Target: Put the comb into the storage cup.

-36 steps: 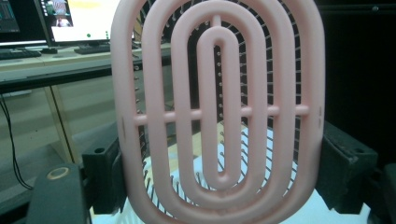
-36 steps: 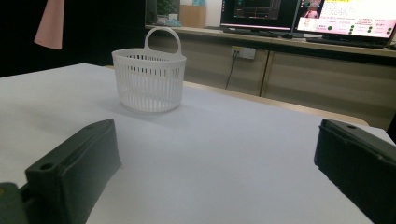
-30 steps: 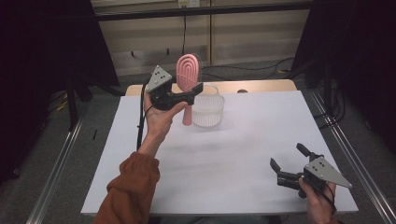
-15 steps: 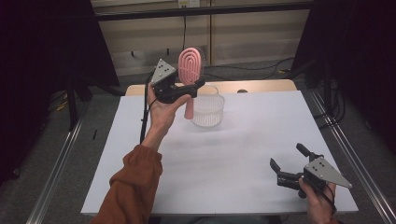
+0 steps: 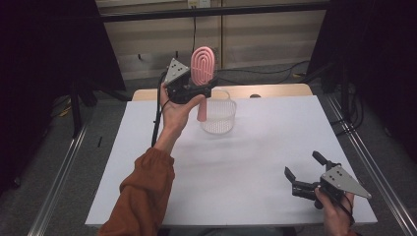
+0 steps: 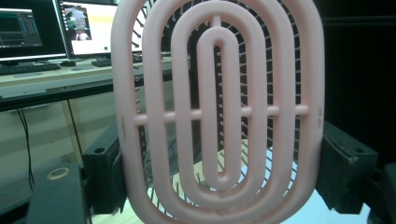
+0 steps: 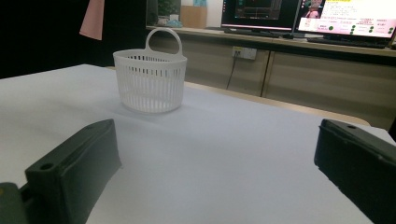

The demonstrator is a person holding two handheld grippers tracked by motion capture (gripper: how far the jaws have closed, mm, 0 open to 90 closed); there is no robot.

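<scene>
My left gripper (image 5: 198, 89) is raised over the far left part of the white table (image 5: 246, 162). It is shut on a pink oval hairbrush (image 5: 203, 65) that stands upright, head up and handle hanging down. In the left gripper view the brush's ribbed back (image 6: 219, 107) sits between the two black jaws. The handle's tip hangs beside the left rim of a white slatted basket (image 5: 219, 115). That basket (image 7: 150, 84) stands upright with its loop handle up. My right gripper (image 5: 302, 164) rests low near the table's front right, open with nothing between its jaws (image 7: 210, 158).
A wooden board (image 5: 275, 91) runs along the table's far edge, with a low wall and cables behind it. Metal rails (image 5: 59, 172) flank the table on both sides. Desks with lit monitors (image 7: 355, 14) stand beyond the far end.
My left hand has carried the hairbrush a little to the right and away, closer to the basket. The right gripper has stayed where it was.
</scene>
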